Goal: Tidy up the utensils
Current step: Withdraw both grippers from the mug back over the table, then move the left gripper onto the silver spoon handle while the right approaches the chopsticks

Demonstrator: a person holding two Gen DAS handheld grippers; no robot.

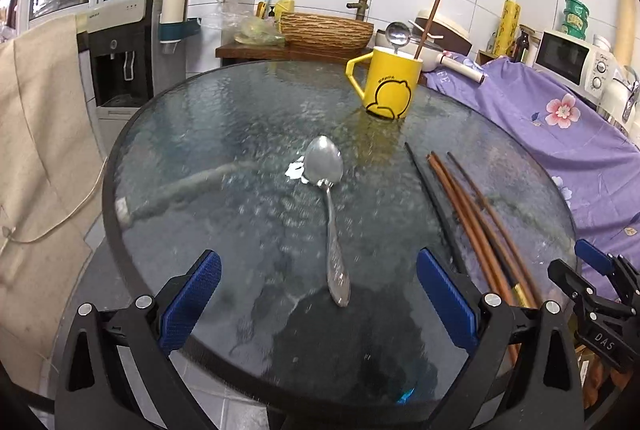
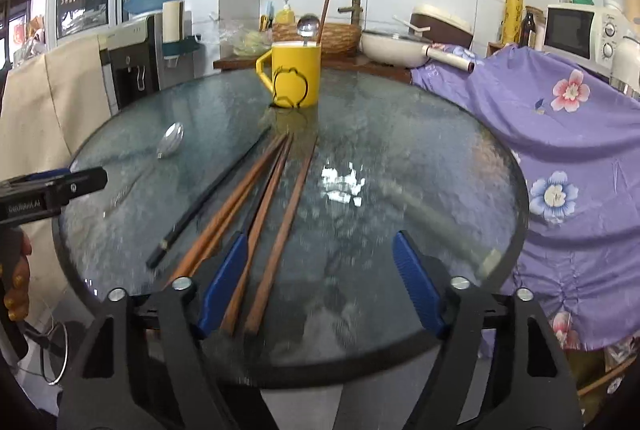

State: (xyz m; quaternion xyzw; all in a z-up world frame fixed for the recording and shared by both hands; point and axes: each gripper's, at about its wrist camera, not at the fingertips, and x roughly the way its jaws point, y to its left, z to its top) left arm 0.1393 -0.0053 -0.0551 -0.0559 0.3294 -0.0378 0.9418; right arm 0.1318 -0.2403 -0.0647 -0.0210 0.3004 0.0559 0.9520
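A yellow mug [image 1: 386, 86] [image 2: 295, 76] stands at the far side of the round glass table [image 1: 224, 118], with a metal spoon and one brown chopstick upright in it. Another metal spoon [image 1: 328, 190] [image 2: 170, 140] lies flat in mid-table. Its handle end rests between the fingers of my open left gripper [image 1: 318, 258], untouched by the pads. Right of the spoon lie a black chopstick [image 1: 434, 206] [image 2: 208, 202] and several brown chopsticks [image 1: 472, 226] [image 2: 256, 226]. My right gripper [image 2: 321, 238] is open, and two brown chopsticks' near ends lie just inside its left finger.
A purple flowered cloth [image 2: 560, 134] drapes over something along the table's right side. A beige cloth [image 1: 36, 134] and a water dispenser [image 1: 120, 62] stand to the left. Behind the table, a wooden counter holds a woven basket [image 1: 326, 28] and a pot, with a microwave [image 2: 580, 30] at the right.
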